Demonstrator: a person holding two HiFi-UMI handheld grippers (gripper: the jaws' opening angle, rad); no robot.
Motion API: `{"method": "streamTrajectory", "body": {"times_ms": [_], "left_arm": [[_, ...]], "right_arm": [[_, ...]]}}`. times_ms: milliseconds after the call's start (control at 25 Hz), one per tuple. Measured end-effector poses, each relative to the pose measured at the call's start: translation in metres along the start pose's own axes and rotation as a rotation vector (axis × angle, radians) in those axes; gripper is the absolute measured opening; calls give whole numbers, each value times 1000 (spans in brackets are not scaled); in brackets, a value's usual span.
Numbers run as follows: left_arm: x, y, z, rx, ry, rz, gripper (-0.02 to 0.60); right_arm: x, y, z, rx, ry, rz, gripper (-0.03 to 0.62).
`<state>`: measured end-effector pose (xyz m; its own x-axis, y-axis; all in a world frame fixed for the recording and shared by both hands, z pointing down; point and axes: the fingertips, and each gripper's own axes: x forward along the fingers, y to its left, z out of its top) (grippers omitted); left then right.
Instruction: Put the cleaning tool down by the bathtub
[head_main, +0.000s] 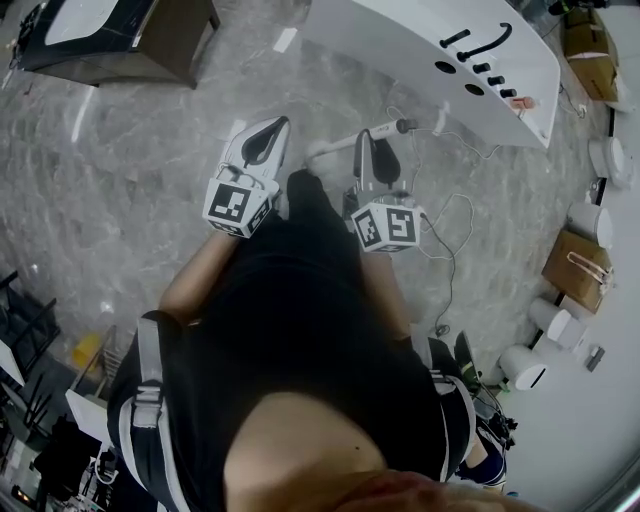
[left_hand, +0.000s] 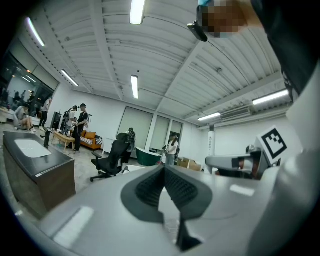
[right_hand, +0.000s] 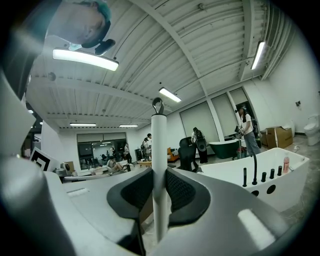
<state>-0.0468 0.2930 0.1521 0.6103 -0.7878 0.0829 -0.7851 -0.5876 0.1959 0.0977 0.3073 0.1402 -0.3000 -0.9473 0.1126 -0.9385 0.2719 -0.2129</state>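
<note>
The cleaning tool is a thin white pole (head_main: 385, 130); in the head view it lies across the tips of my right gripper (head_main: 365, 137). In the right gripper view the pole (right_hand: 159, 165) stands upright between the dark pads, which press on both its sides, and a loop tops its end. The white bathtub (head_main: 420, 35) with black taps lies just beyond, at the upper right, and its rim (right_hand: 270, 172) also shows to the right of the pole. My left gripper (head_main: 278, 125) hovers beside the right one; its fingertips (left_hand: 164, 169) meet with nothing between them.
A dark cabinet with a white basin (head_main: 120, 40) stands at the upper left. Cardboard boxes (head_main: 578, 268) and white toilets (head_main: 524, 368) line the right side. Thin cables (head_main: 450, 225) trail over the grey marble floor. A black office chair (left_hand: 112, 156) and several people are far off.
</note>
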Motion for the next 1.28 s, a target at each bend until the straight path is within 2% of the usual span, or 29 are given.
{"method": "streamTrajectory", "body": {"times_ms": [440,600,840,1280], "left_arm": [[84,6,5,-13,-8,83,8],[100,9,9,-4,-21,120,8],[117,20,12,4,-12,156,8],[164,62,10,-7,-12,121,8]], "right_arm": [[59,-67,9,-6,26,95,81],[76,-81,15,-7,16,134,81],[104,-95,18,-14,21,145,81],[160,-103,20,-31,19,117,81]]}}
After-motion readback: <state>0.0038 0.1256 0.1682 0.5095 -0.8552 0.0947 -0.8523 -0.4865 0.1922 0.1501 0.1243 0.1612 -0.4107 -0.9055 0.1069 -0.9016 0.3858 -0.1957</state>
